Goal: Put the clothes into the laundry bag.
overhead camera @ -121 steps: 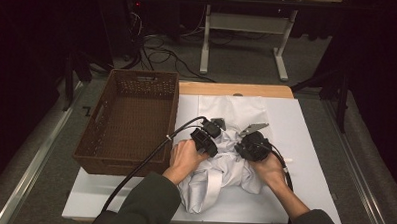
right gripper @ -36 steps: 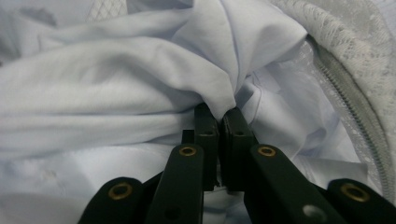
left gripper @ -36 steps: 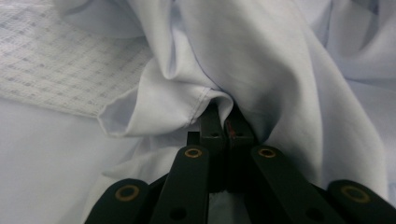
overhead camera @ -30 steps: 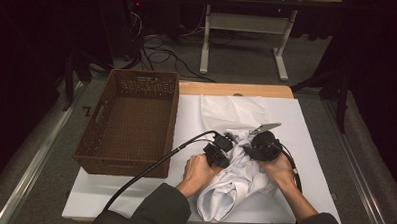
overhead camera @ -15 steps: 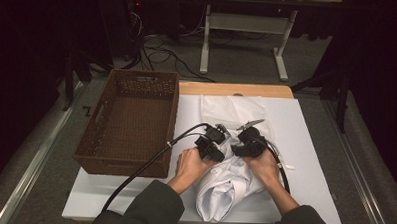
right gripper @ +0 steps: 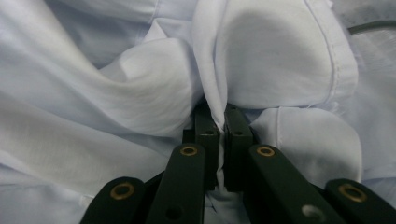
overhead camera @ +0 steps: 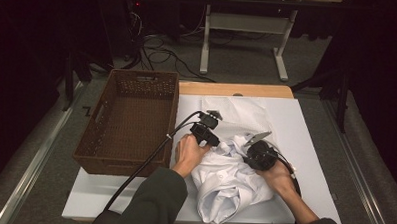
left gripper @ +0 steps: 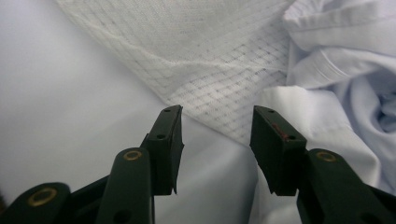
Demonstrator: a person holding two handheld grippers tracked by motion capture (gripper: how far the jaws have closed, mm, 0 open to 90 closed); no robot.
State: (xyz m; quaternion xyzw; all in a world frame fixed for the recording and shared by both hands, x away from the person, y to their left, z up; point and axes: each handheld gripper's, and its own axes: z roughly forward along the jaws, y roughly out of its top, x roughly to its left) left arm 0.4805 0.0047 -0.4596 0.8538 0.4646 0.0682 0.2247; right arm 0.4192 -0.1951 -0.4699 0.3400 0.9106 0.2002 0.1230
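A crumpled white shirt (overhead camera: 234,181) lies bunched on the white table (overhead camera: 310,146), over a flat white mesh cloth (overhead camera: 239,113). My right gripper (overhead camera: 252,155) has just closed on a fold of the shirt (right gripper: 212,100); its jaws pinch the cloth between them in the right gripper view. My left gripper (overhead camera: 209,130) sits at the shirt's left edge. Its jaws have just been opening and stand apart with nothing between them (left gripper: 217,140), above the table, with the mesh cloth (left gripper: 210,60) and the shirt (left gripper: 336,70) just beyond.
A brown wicker basket (overhead camera: 131,122), with nothing in it, stands on the table's left side. A wooden strip (overhead camera: 237,89) runs along the far edge. Cables trail from both grippers toward the near edge. Bare tabletop shows to the right of the shirt.
The left gripper let go of the shirt, opened and moved left. The right gripper shifted right and down and shut on a shirt fold.
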